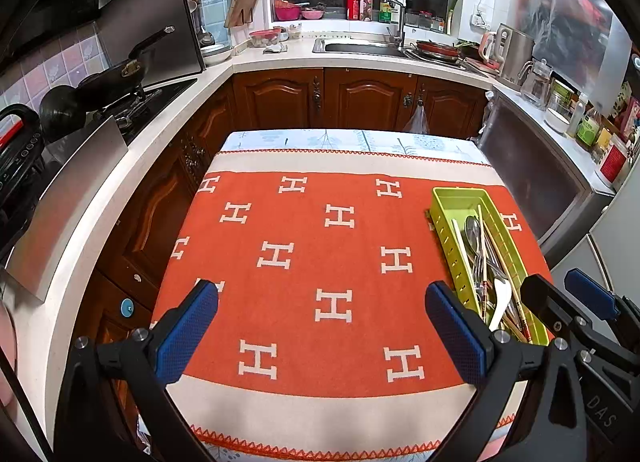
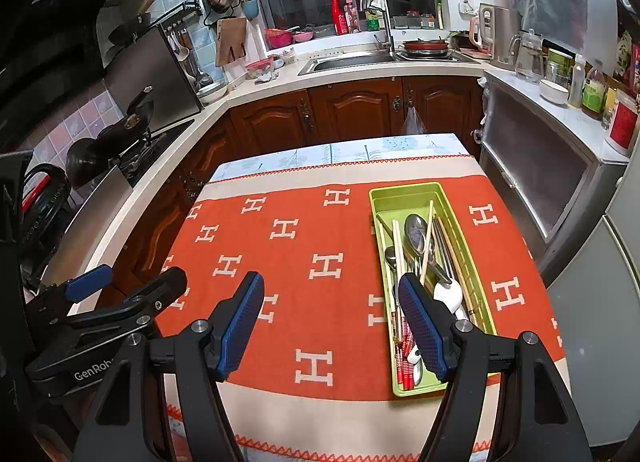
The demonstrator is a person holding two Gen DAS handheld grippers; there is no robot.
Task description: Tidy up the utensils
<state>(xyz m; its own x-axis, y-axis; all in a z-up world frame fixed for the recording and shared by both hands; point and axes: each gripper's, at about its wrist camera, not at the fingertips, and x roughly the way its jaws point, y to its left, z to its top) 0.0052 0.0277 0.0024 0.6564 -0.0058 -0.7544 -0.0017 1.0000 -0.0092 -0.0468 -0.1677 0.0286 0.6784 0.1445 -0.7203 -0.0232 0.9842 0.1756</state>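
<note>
Blue-padded fingers of the left gripper (image 1: pixel 322 326) stood closest to the lens in the left wrist view, spread wide with nothing between them, above the orange tablecloth (image 1: pixel 304 262) with white H marks. To the right of it, on the cloth, lay the green utensil tray (image 1: pixel 450 198), and inside it the utensils were together: a metal spoon (image 1: pixel 473 232), a white spoon (image 1: pixel 502 296) and several chopsticks (image 1: pixel 483 246). The right gripper (image 1: pixel 560 298) appeared at the right edge, beside the tray. In the right wrist view, the right gripper (image 2: pixel 332 322) was also wide open and held nothing; its right finger was in front of the near part of the green utensil tray (image 2: pixel 400 196), so I could not tell if it touched it. No utensil was lying loose on the cloth in either view. I judged that the task was finished or nearly so, unless the mixed pieces still had to be sorted by kind.
</note>
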